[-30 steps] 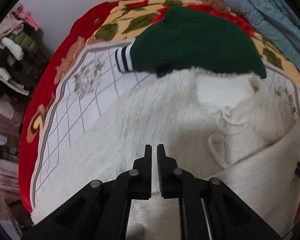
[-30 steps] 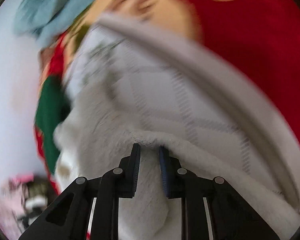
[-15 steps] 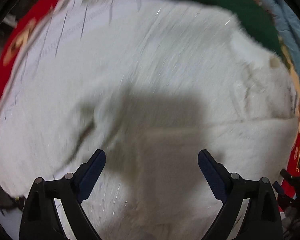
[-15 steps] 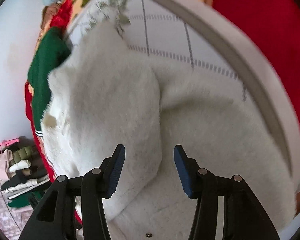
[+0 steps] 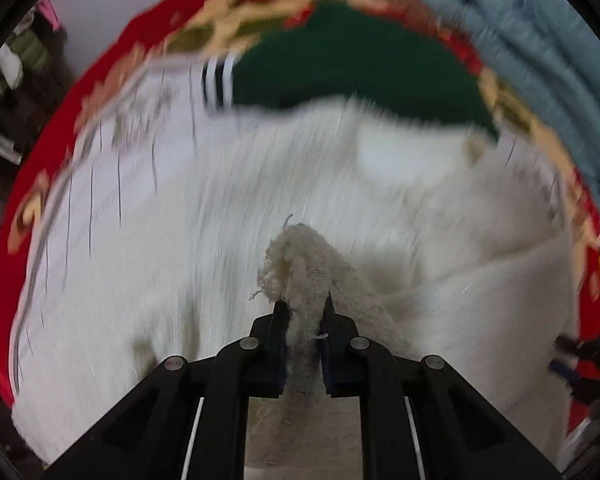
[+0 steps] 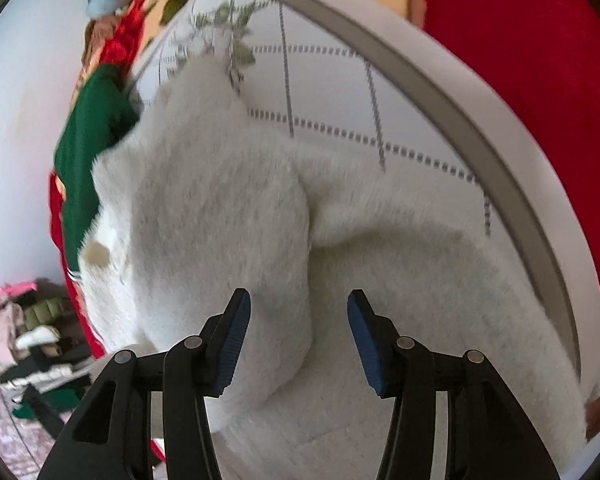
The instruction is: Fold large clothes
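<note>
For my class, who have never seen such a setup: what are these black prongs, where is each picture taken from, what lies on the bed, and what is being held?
Each picture comes from a fisheye camera on a hand-held two-finger tool, looking along its fingers. A person holds one in each hand; there is no robot arm. In the left view, the left tool is shut on a bunched bit of the fluffy white garment. In the right view, the right tool hangs open over the same garment, holding nothing. The garment lies on a floral bedspread beside a green sweater and blue bedding.
</note>
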Demonstrator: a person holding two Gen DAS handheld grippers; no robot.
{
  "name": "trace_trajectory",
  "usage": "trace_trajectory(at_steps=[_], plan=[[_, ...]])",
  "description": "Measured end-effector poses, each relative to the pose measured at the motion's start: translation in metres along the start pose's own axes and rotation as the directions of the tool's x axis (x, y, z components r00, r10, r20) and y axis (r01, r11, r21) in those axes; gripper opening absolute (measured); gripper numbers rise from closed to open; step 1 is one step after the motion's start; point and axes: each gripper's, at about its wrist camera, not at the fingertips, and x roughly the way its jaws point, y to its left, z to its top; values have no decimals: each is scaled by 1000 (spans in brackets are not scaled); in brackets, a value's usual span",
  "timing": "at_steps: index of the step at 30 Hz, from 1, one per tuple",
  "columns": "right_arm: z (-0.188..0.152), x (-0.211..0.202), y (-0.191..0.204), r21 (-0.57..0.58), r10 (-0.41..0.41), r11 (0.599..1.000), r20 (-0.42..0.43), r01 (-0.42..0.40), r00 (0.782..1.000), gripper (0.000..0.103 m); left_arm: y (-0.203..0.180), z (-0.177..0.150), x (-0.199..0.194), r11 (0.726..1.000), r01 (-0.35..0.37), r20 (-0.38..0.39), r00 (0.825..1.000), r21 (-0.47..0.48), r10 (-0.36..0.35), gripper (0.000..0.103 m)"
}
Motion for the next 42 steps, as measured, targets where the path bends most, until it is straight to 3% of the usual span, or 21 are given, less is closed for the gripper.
trace_trajectory(at_steps=[5,7,10,13,14,16,17,18,20,23,25,30,32,33,36,39,41,42], plan=[[28,-1,-16,81,116,989,96,-123,989,53,-2,50,8,1000,17,80,997,16,-19,10],[35,2,-30,149,146,975,125,-164,981,44,0,61,24,1000,11,64,998,19,-12,11],[41,-4,-48,227,128,958,205,-174,970,37,1,61,55,999,0,-5,1000,34,0,18],[37,-6,-47,207,82,970,224,-129,971,36,8,47,89,999,-8,-129,992,45,14,24],[35,-7,-43,187,59,977,215,-100,975,37,13,42,90,999,-3,-142,990,32,7,27],[30,-11,-32,133,26,990,173,-50,985,38,22,36,84,1000,7,-142,990,9,-6,48],[28,-12,-26,113,13,993,144,-30,990,41,30,33,80,1000,15,-151,988,-11,-17,73],[24,-13,-22,95,33,994,122,-44,992,44,37,29,76,999,28,-159,987,-37,-34,89],[18,-12,-15,76,46,996,88,-53,995,50,53,20,67,997,13,-173,985,-82,-27,90],[8,-7,-2,80,19,997,10,-20,1000,50,71,6,49,991,-30,-187,982,-130,6,90],[-8,-6,17,57,49,997,-32,-47,998,50,84,-6,32,985,-65,-176,984,-160,37,90],[-70,10,107,-187,29,981,-138,-55,990,50,120,-49,-8,938,-268,-195,954,-219,227,90],[-99,30,159,-416,-89,909,-123,30,988,50,143,-73,-15,902,-341,-238,929,-265,282,90],[-115,44,187,-553,-150,829,-88,77,985,50,151,-80,-15,890,-358,-255,922,-281,291,90],[-175,105,261,-866,-295,460,57,195,954,50,181,-111,-14,852,-392,-343,899,-348,274,90],[-232,160,294,-960,-369,86,217,266,904,49,200,-133,-18,825,-413,-371,888,-385,271,90],[-253,182,298,-948,-378,-43,306,314,874,26,209,-144,-22,810,-419,-376,887,-411,268,90],[-258,184,300,-947,-367,-45,313,319,876,21,216,-150,-24,799,-417,-379,889,-433,258,90]])
